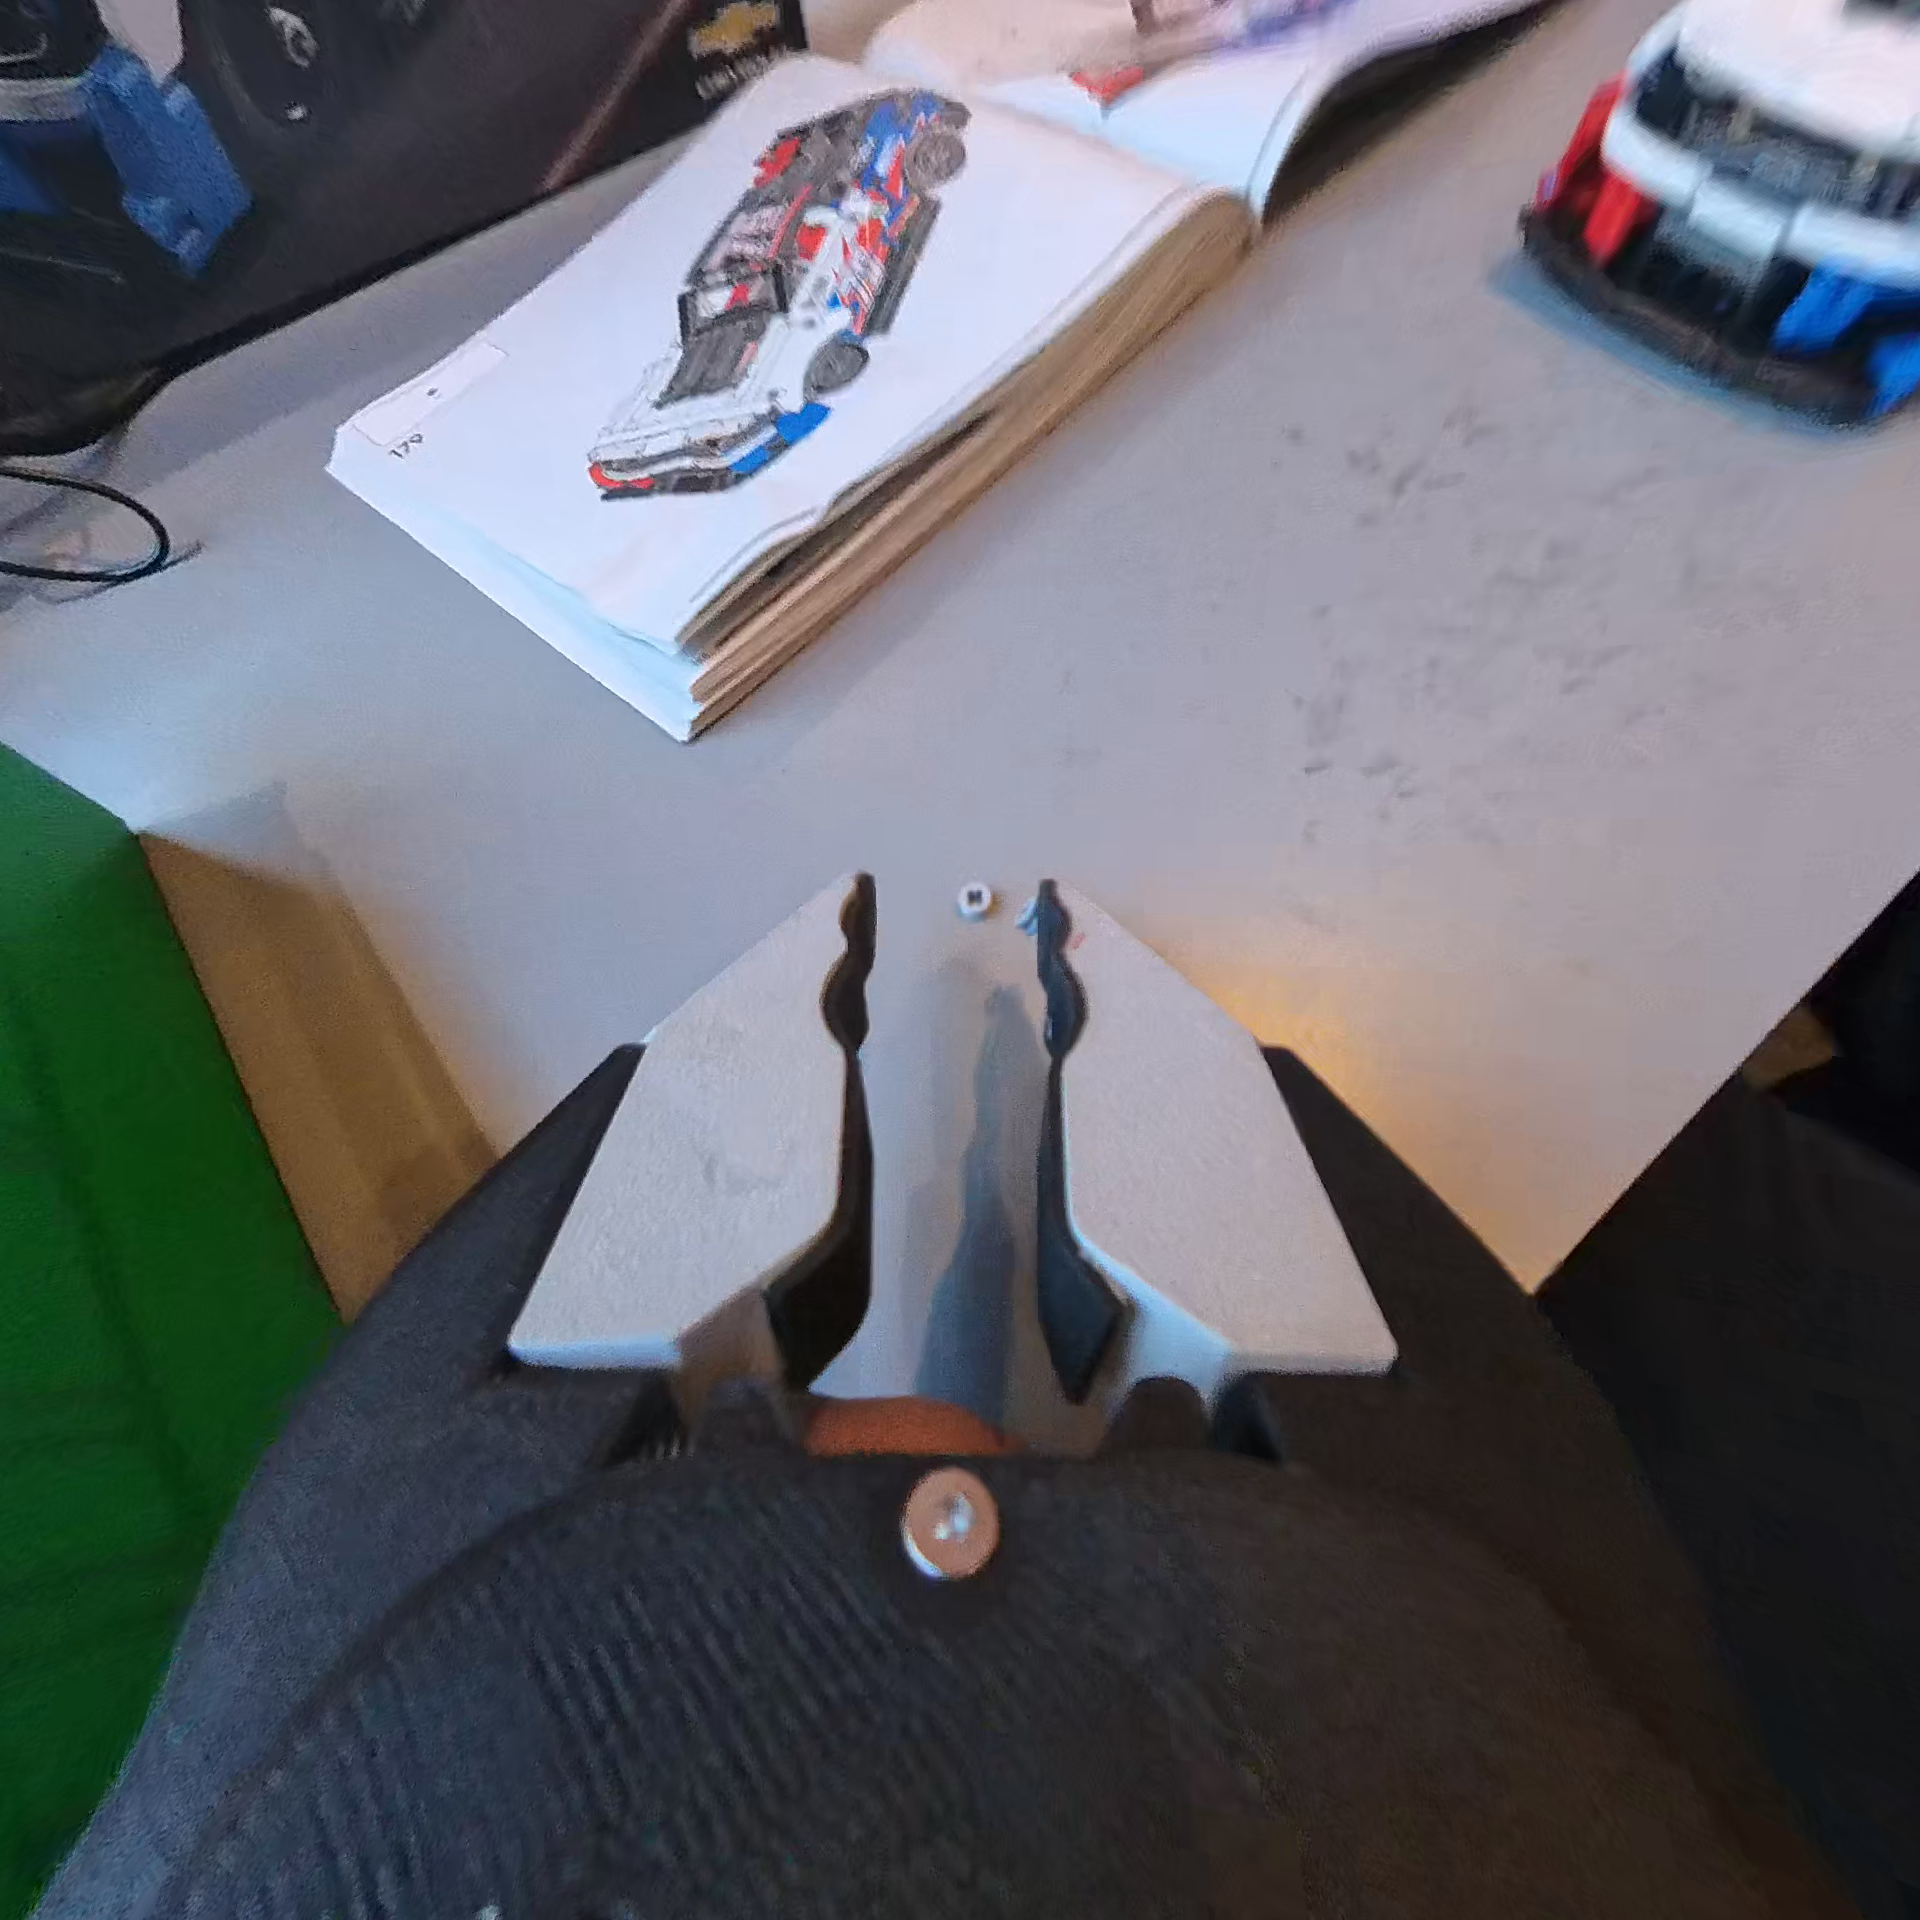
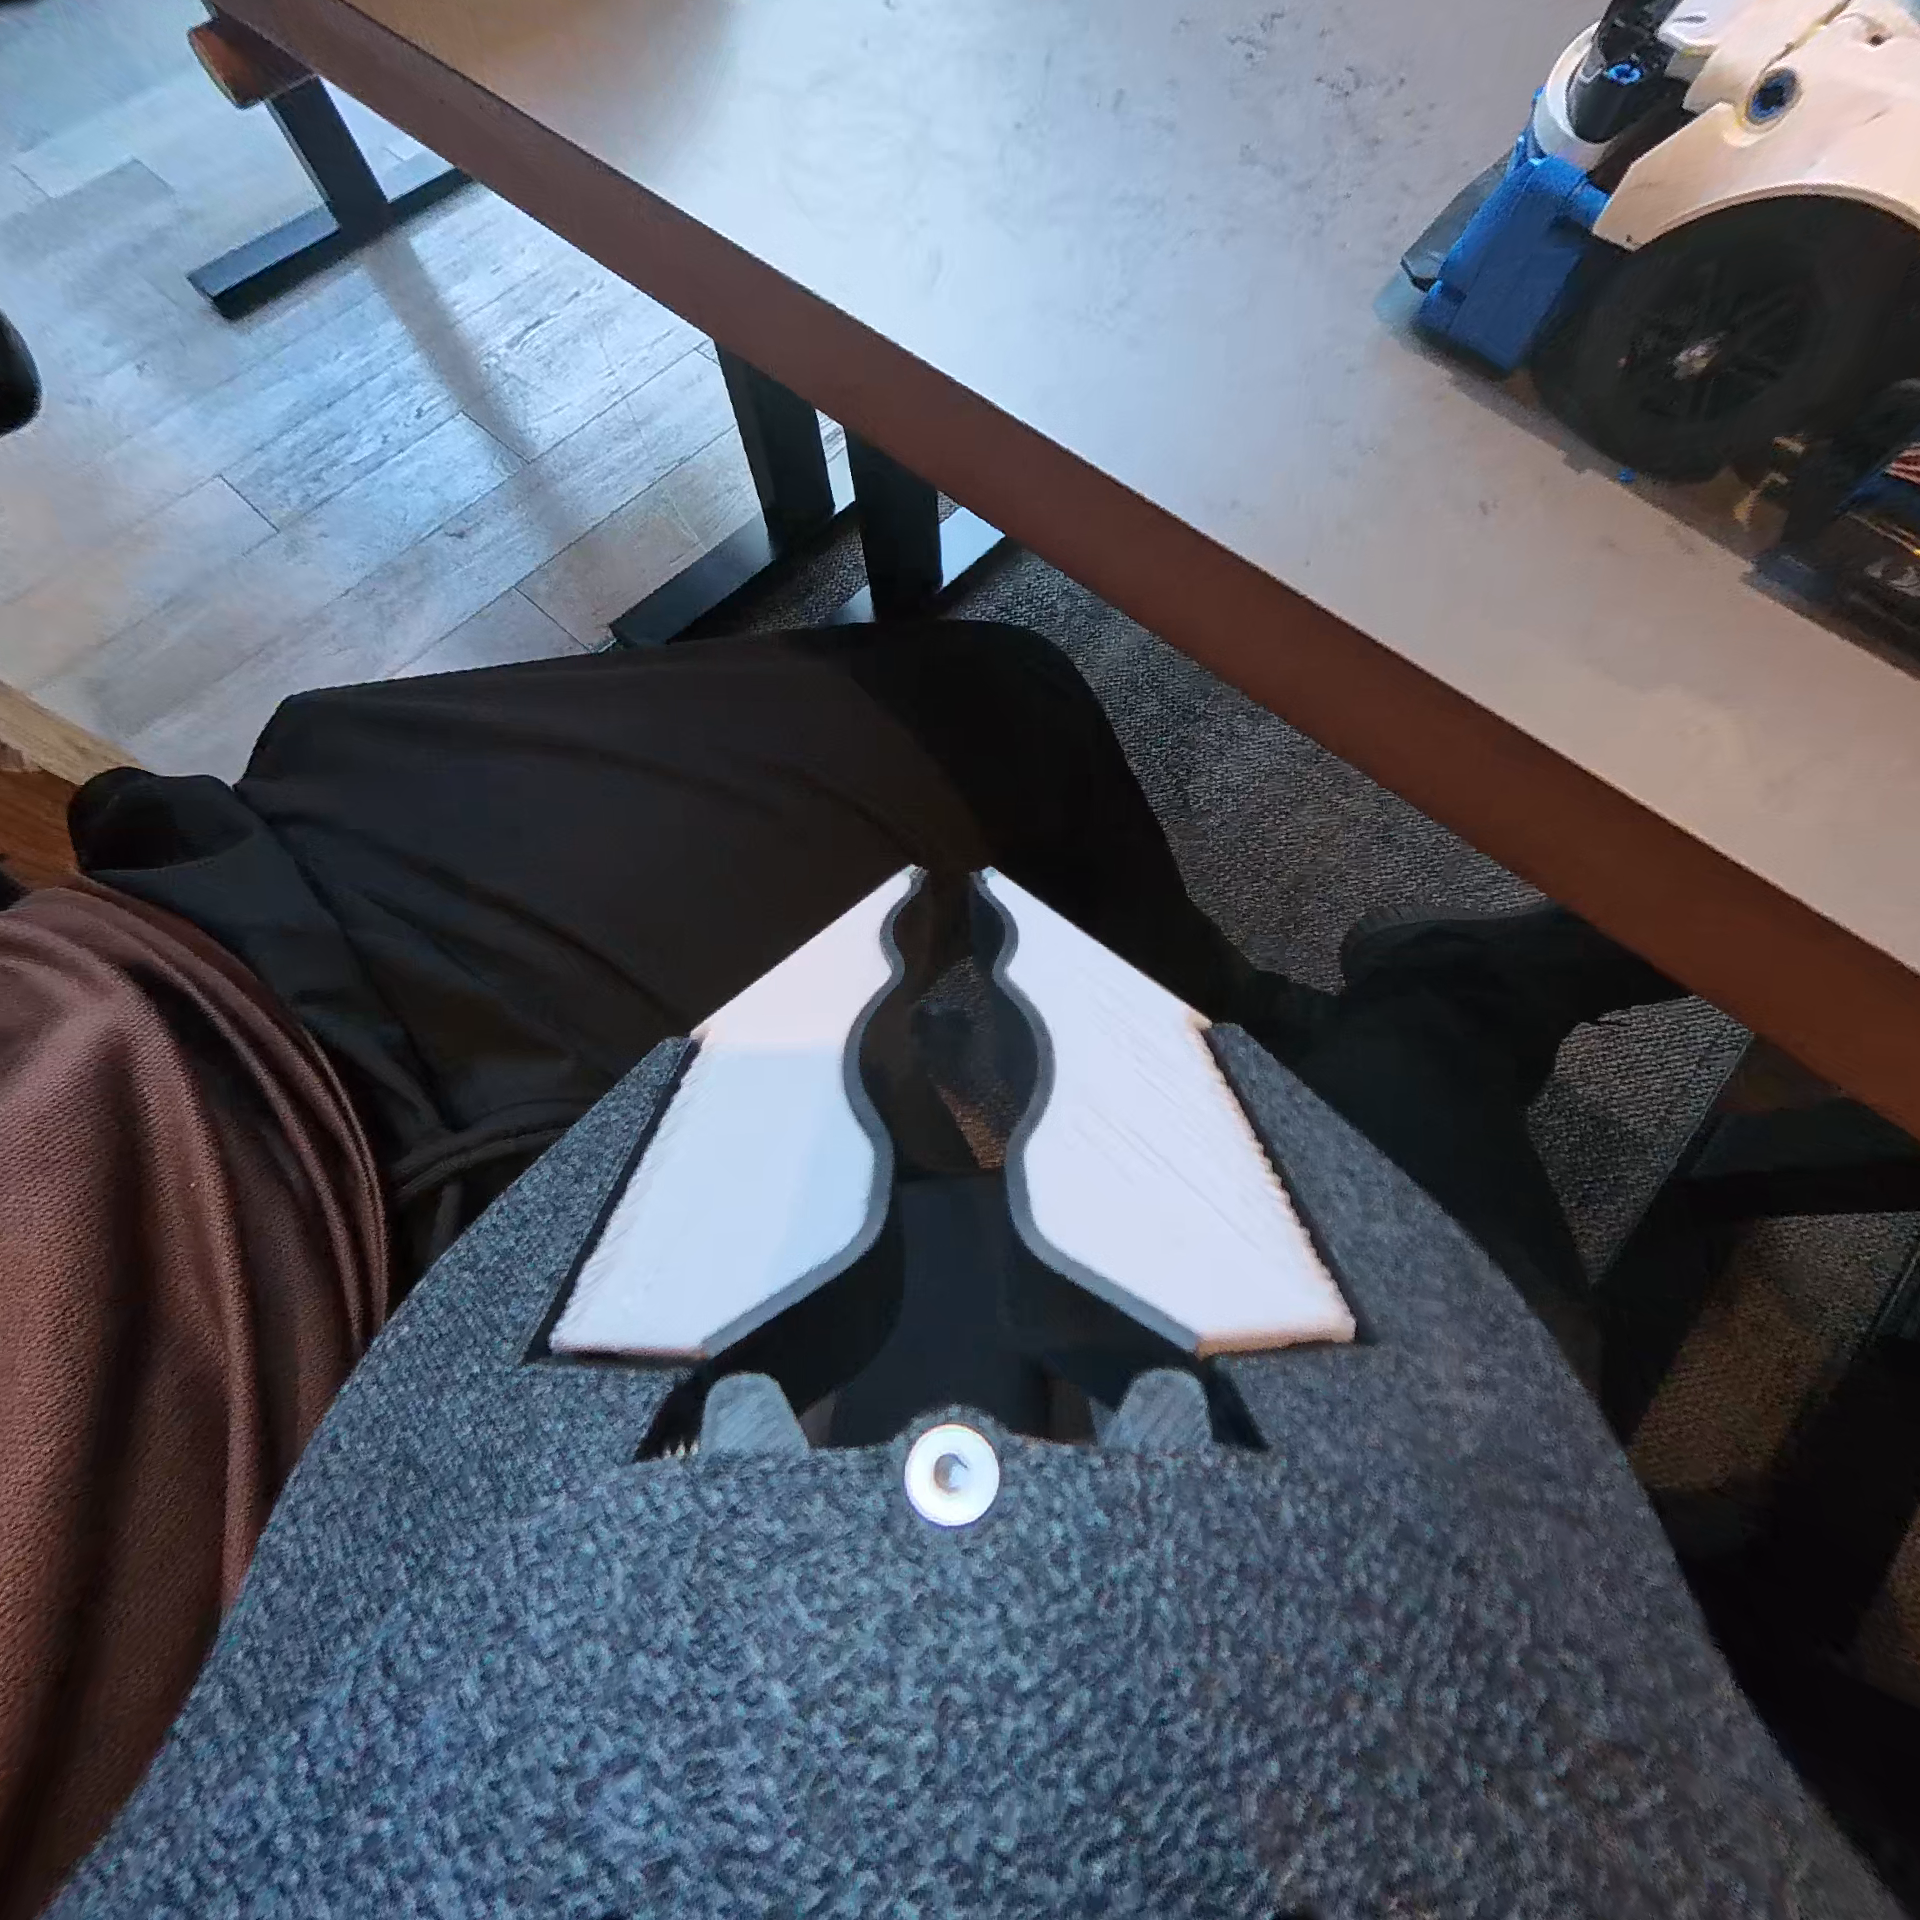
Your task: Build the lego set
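A small light grey round Lego piece (image 1: 975,900) lies on the grey table (image 1: 1351,675), just between the tips of my left gripper (image 1: 954,891), which is open and low over the table. A partly built white, blue and red Lego car (image 1: 1745,208) stands at the far right; its blue corner and a black wheel also show in the right wrist view (image 2: 1662,281). My right gripper (image 2: 947,883) hangs off the table over a person's dark trousers (image 2: 623,831). Its jaws are nearly together with a thin slit, and I see nothing held.
An open instruction booklet (image 1: 727,364) showing the car lies at the back left. A black box (image 1: 416,125) and a black cable (image 1: 94,520) are at the far left. The table's brown front edge (image 2: 1143,499) runs diagonally, with black table legs (image 2: 779,447) below. There is about 35 cm between the tips of the two grippers.
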`<action>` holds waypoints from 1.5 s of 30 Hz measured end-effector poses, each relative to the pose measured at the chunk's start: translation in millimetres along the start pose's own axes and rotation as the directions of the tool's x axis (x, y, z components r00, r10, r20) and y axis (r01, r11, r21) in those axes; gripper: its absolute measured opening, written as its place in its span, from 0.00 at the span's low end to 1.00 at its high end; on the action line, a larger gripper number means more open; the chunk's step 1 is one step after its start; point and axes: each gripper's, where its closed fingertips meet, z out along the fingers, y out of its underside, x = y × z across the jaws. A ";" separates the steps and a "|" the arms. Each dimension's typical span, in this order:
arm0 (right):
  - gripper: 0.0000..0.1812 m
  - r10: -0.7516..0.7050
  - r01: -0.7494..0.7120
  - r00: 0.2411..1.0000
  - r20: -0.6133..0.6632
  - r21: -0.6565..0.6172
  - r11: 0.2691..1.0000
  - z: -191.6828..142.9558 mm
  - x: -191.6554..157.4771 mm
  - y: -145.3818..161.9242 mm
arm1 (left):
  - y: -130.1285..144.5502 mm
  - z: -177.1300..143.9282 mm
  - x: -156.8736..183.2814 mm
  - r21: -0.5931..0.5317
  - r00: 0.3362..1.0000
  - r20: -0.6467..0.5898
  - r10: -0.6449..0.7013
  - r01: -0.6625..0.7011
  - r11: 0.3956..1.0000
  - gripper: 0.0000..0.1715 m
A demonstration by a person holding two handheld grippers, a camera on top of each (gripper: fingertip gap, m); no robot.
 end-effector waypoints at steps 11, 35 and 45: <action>0.02 0.005 -0.005 1.000 0.020 -0.004 1.000 1.3 -2.4 0.7 | -6.1 -0.9 -6.0 -0.025 0.939 -0.139 -0.315 0.314 0.949 0.26; 0.02 -0.002 0.002 1.000 0.009 -0.001 1.000 0.8 -2.1 0.6 | 23.6 23.9 10.3 -0.169 0.998 -0.032 -0.063 0.057 0.984 0.22; 0.02 -0.019 0.019 1.000 0.020 0.001 1.000 1.3 -4.7 -1.8 | 18.1 30.3 21.8 -0.165 0.998 -0.051 -0.034 0.025 0.986 0.16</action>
